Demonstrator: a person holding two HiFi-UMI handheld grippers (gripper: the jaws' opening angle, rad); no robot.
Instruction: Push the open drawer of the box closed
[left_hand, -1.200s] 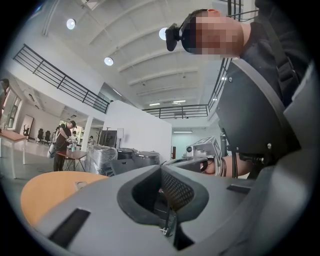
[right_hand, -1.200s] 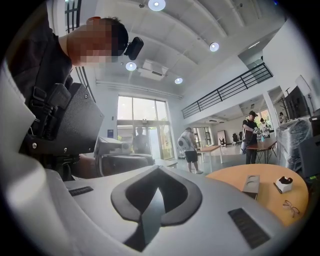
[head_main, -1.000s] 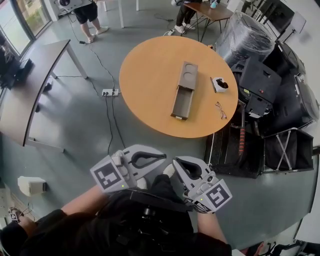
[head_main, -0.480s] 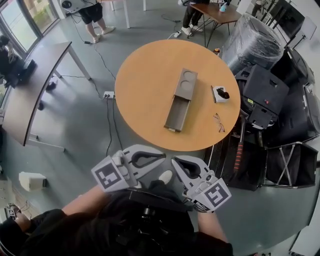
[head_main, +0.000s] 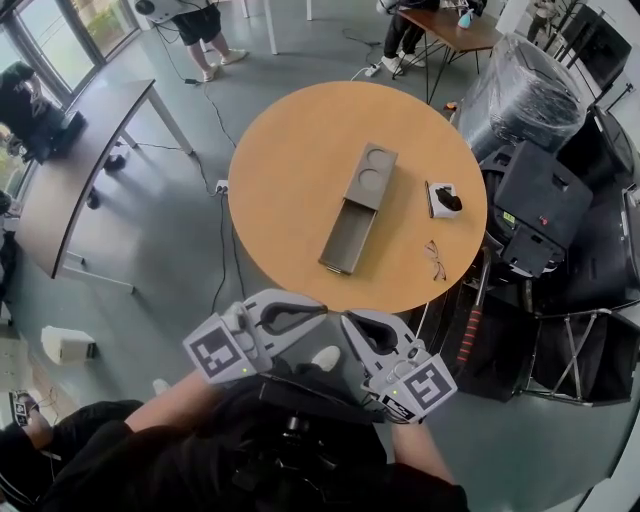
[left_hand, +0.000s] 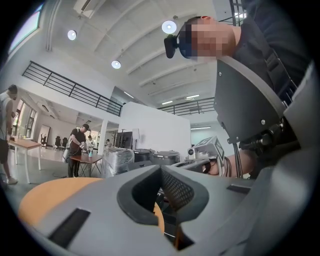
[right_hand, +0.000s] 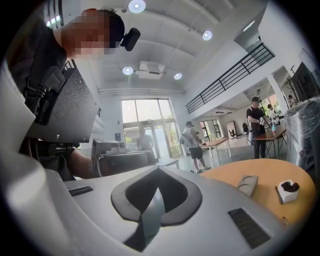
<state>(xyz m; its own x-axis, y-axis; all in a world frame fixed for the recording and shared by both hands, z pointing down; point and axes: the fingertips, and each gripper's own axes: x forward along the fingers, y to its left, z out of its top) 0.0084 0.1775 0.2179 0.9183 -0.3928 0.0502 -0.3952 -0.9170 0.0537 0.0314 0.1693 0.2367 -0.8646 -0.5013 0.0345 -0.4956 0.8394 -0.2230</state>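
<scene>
Eyeglasses lie near a small white container.

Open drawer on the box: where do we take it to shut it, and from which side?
Don't clamp; press the front panel of the drawer, its end nearest the person. Come from the near edge of the table and push along the long axis of the box: the drawer juts straight out that way.
</scene>
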